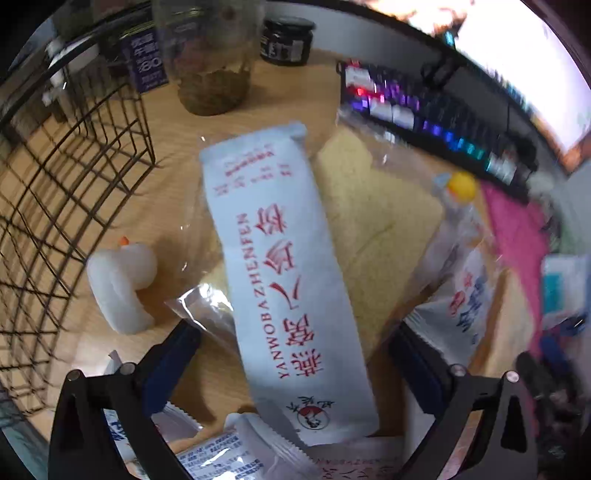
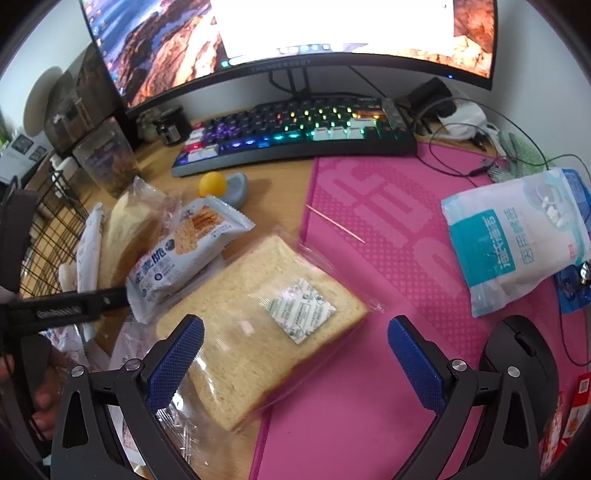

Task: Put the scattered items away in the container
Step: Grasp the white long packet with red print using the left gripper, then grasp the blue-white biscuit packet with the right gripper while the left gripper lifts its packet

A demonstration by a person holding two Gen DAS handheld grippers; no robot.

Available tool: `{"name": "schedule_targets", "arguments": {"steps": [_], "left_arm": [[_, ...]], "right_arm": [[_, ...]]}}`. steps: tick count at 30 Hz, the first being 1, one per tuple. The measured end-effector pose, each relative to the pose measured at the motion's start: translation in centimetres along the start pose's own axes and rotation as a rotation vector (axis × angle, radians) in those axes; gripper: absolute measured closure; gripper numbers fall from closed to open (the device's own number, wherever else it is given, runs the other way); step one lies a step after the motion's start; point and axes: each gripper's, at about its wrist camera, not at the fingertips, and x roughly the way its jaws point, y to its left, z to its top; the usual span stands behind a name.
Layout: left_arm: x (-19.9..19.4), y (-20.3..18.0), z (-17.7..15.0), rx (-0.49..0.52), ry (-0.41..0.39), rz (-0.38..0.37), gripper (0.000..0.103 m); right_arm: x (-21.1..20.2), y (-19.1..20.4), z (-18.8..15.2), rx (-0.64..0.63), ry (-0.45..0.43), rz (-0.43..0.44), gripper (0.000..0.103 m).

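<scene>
The left gripper (image 1: 295,354) is hovering with its jaws spread wide around the long white packet (image 1: 273,266), probably lining up a grasp, though blur makes contact unclear. The wire basket (image 1: 74,155) is standing just left, with bare wood between. The right gripper (image 2: 295,350) is gaping likewise over the bagged bread slice (image 2: 258,317), which is overhanging the pink mat's (image 2: 399,229) left edge.

I look over a wooden desk (image 2: 280,184) against a pale wall (image 2: 524,62). At the far side a wide curved monitor (image 2: 288,33) glows brightly above a keyboard (image 2: 295,136) with rainbow backlit keys. A pink mat (image 2: 388,258) covers the desk's right half.
</scene>
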Motion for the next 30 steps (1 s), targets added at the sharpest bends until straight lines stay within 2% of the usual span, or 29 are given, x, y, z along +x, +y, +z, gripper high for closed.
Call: {"name": "schedule_targets", "arguments": {"steps": [2,8,10,14,22,25,28,29,30], "left_arm": [[-0.2,-0.3,0.1,0.033,0.001,-0.022,0.026],[-0.8,0.2,1.0,0.051,-0.002,-0.080,0.042],[-1.4,0.5,1.6,0.058,-0.022,-0.084,0.044],[-2.9,0.6,1.1,0.078,-0.048,-0.111,0.047],[-7.1,0.5,1.1,0.124,-0.146,-0.153,0.052],[-7.0,0.5,1.1,0.138,-0.160,-0.148,0.052],[-5.0,1.0,1.4,0.134,-0.119,-0.110,0.049],[-4.6,0.9,1.4,0.146,-0.114,-0.087,0.041],[-4.4,0.7,1.5,0.164,-0.112,-0.064,0.038]], "right_arm": [[-0.1,-0.2,-0.1,0.017,-0.002,0.008,0.001],[-0.6,0.3,-0.2,0.010,-0.005,-0.001,0.001],[-0.7,0.6,-0.1,0.003,-0.004,-0.011,0.001],[-0.5,0.6,-0.1,-0.004,0.010,-0.030,0.001],[0.3,-1.0,-0.8,0.102,0.068,0.021,0.001],[0.2,-0.7,-0.9,0.103,0.066,0.019,0.001],[-0.1,-0.1,-0.9,0.088,0.059,0.008,0.001],[-0.1,0.0,-0.9,0.084,0.058,0.006,0.001],[-0.2,0.2,-0.9,0.081,0.058,0.002,0.001]]}}
